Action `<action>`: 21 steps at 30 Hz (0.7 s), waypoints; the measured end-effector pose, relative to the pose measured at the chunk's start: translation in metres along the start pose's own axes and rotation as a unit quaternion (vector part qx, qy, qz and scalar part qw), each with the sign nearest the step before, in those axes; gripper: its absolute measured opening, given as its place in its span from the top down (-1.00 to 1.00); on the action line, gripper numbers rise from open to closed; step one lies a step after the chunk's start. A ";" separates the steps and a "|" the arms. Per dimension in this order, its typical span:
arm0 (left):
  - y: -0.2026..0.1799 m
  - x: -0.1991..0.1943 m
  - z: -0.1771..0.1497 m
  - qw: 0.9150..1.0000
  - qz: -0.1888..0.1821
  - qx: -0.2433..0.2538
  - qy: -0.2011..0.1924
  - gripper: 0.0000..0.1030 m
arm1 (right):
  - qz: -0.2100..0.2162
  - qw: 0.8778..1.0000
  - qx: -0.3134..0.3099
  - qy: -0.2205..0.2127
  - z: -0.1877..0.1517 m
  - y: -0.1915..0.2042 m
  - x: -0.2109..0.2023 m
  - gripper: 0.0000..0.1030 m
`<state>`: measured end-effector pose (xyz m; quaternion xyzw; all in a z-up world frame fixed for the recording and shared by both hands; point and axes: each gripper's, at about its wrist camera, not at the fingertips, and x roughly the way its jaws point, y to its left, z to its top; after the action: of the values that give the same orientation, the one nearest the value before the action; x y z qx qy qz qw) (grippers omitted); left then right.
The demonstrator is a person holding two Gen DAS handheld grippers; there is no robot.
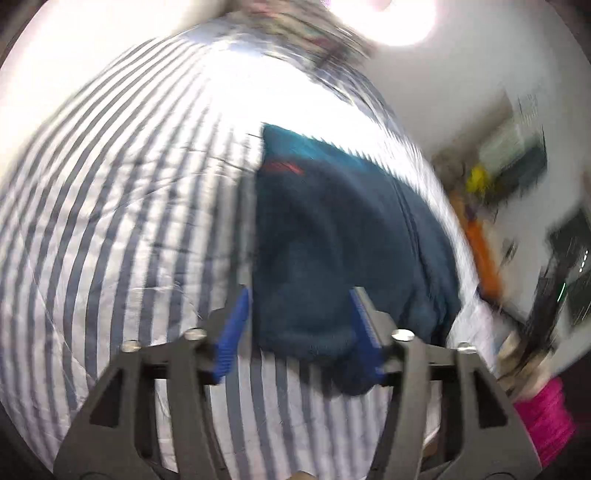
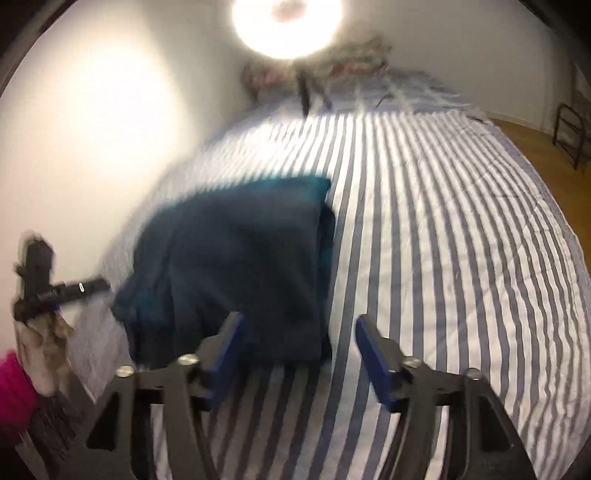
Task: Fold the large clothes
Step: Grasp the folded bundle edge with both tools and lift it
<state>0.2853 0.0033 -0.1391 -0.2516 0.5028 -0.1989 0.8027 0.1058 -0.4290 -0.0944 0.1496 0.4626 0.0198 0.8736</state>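
Garment (image 1: 332,240): one dark teal piece of clothing, already doubled into a thick rectangular stack, lies on my striped bedspread (image 1: 110,221); in the left wrist view it fills the centre and lower centre of the frame, in the right wrist view it sits left of centre. Fabric looks soft, thick and fleecy, so I judge it limp and light to moderate in weight; it should sag wherever it is unsupported, and its layers may slide apart if I pinch only the top one. Best hold, in my judgement, is at the two near corners of the folded edge, pinching through all layers at once; a small red mark (image 1: 284,168) shows near the far left corner in the left view, though blur hides what it is.

Left gripper (image 1: 299,325): my blue pads (image 1: 232,336) stand wide apart, holding nothing, with the near edge of the garment seen between and beyond them; whether they touch the cloth I cannot tell. Right gripper (image 2: 299,343): likewise spread wide and empty, its left pad in front of the garment's near right corner, its right pad over bare stripes.

Count: one garment; one bedspread; two grippers, the left one also visible at the far left edge of the right view; one ceiling lamp (image 2: 286,26) at the top of the frame.
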 end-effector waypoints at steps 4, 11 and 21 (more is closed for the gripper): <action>0.032 0.007 0.023 0.995 -0.050 -0.087 0.000 -0.22 | 0.038 0.998 0.044 0.006 0.015 -0.020 0.015 -0.58; 0.053 0.052 0.042 0.984 -0.100 -0.145 0.041 -0.23 | 0.062 0.994 0.089 0.034 0.029 -0.048 0.062 -0.67; 0.044 0.096 0.047 0.982 -0.105 -0.135 0.079 -0.22 | 0.125 0.983 0.098 0.091 0.035 -0.048 0.113 -0.64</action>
<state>0.3709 -0.0071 -0.2163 -0.3922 0.5574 -0.2316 0.6942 0.1943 -0.4640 -0.1804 0.2886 0.5174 0.0964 0.7998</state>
